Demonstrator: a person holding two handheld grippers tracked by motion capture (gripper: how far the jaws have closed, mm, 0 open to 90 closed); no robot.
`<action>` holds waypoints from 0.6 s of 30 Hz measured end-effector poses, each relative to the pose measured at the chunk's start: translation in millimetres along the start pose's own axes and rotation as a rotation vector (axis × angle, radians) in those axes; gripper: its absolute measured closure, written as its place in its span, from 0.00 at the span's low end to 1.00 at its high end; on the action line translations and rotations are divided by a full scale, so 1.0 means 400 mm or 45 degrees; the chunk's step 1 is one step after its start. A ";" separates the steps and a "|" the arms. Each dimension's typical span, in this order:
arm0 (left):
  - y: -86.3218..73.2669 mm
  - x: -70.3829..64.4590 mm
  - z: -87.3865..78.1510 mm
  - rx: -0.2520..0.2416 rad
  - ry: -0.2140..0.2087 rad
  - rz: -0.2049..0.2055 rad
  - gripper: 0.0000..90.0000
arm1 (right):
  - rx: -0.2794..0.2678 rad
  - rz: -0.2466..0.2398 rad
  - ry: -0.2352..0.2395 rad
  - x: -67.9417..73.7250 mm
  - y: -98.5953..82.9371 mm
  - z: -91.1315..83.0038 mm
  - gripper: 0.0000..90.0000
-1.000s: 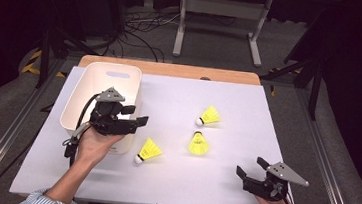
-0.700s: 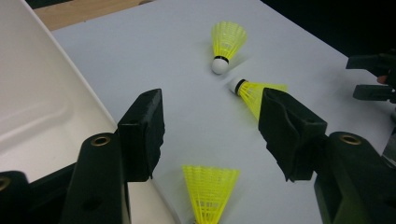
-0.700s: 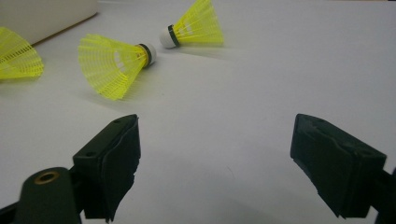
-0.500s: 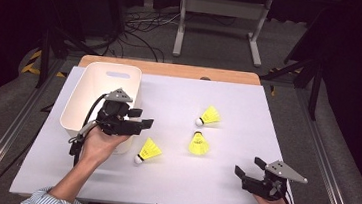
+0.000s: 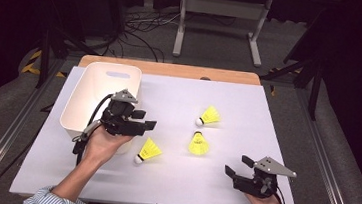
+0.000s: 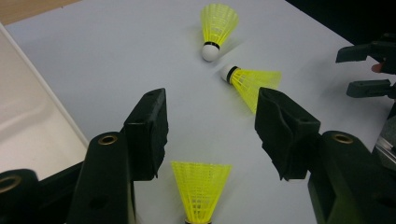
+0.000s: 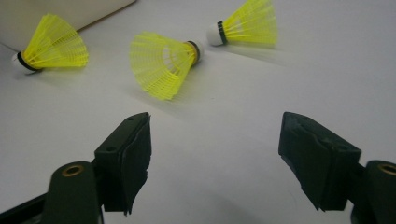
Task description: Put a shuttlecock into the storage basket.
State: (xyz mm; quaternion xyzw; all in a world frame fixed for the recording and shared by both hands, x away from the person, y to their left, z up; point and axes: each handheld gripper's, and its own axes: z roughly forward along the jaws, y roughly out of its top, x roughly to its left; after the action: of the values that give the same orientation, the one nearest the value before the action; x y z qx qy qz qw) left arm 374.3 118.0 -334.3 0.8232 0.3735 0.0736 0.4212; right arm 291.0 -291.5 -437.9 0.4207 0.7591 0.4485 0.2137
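I held my left gripper (image 5: 147,125) wide open and empty just beside the white bin (image 5: 100,99), jaws straddling the nearest yellow shuttlecock (image 6: 201,191) on the counter (image 5: 171,186) so a short drop would catch it. My right gripper (image 5: 235,166), also open and empty, waited well away from the bin.

Three yellow shuttlecocks, white corks, on white table sheet. Nearest shuttlecock (image 5: 148,150) on side just beside white bin (image 5: 84,104). Middle shuttlecock (image 5: 198,144) and far shuttlecock (image 5: 209,116) on side, near each other, mid-table.
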 end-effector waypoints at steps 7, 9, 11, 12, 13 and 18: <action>0.002 0.000 0.010 0.022 0.003 -0.002 0.50 | 0.053 -0.048 0.086 0.039 0.034 0.042 0.36; 0.002 0.000 0.012 0.023 0.010 -0.003 0.50 | 0.069 -0.068 0.108 0.056 0.046 0.057 0.38; 0.003 0.002 0.014 0.030 0.011 -0.002 0.50 | 0.084 -0.076 0.130 0.067 0.056 0.070 0.39; 0.003 0.002 0.014 0.030 0.011 -0.002 0.50 | 0.084 -0.076 0.130 0.067 0.056 0.070 0.39; 0.003 0.002 0.015 0.028 0.010 -0.003 0.50 | 0.094 -0.081 0.141 0.073 0.061 0.076 0.40; 0.004 0.002 0.020 0.047 0.007 0.000 0.50 | 0.160 -0.105 0.197 0.097 0.086 0.112 0.46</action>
State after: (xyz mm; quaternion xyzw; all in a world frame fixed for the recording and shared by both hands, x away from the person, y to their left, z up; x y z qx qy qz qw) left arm 379.2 112.7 -338.3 0.8306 0.3761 0.0690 0.4049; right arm 316.2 -228.6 -428.8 0.3660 0.8166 0.4218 0.1460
